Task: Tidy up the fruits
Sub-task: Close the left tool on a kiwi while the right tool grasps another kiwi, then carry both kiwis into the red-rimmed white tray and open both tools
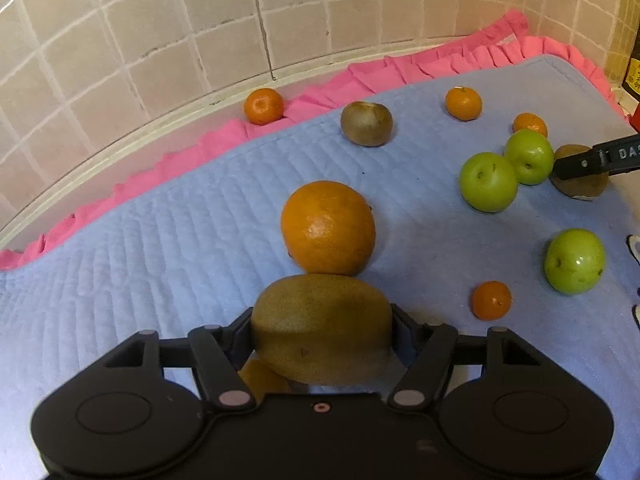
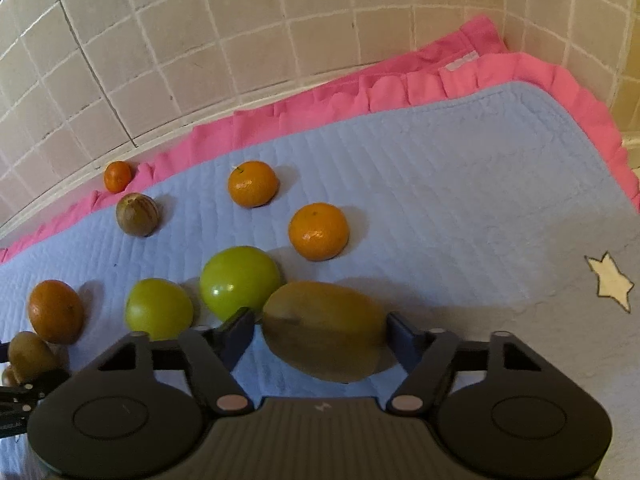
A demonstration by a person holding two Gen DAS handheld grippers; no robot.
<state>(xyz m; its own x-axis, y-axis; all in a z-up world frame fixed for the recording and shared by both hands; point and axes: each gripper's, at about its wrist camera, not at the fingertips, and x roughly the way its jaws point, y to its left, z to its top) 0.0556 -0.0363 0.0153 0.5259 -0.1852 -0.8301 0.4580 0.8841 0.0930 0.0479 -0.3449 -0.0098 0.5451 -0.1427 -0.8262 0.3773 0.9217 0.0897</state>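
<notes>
My left gripper (image 1: 322, 326) is shut on a brown kiwi (image 1: 322, 328), held just in front of a large orange (image 1: 328, 228) on the blue quilted mat (image 1: 160, 248). My right gripper (image 2: 320, 328) is shut on another kiwi (image 2: 324, 330), close beside two green apples (image 2: 240, 282) (image 2: 159, 314); it shows in the left wrist view as a black finger (image 1: 596, 160) over that kiwi (image 1: 580, 188). A third kiwi (image 1: 366, 123) lies at the back. Small mandarins (image 1: 463, 103) (image 1: 491, 300) and a third green apple (image 1: 575, 261) are scattered on the mat.
A pink ruffled cloth (image 1: 360, 76) lies under the mat against a tiled wall (image 1: 160, 40). One mandarin (image 1: 264, 106) sits on the pink ruffle by the wall. A dark bottle (image 1: 634, 72) stands at the far right. A white star (image 2: 610, 280) marks the mat's right part.
</notes>
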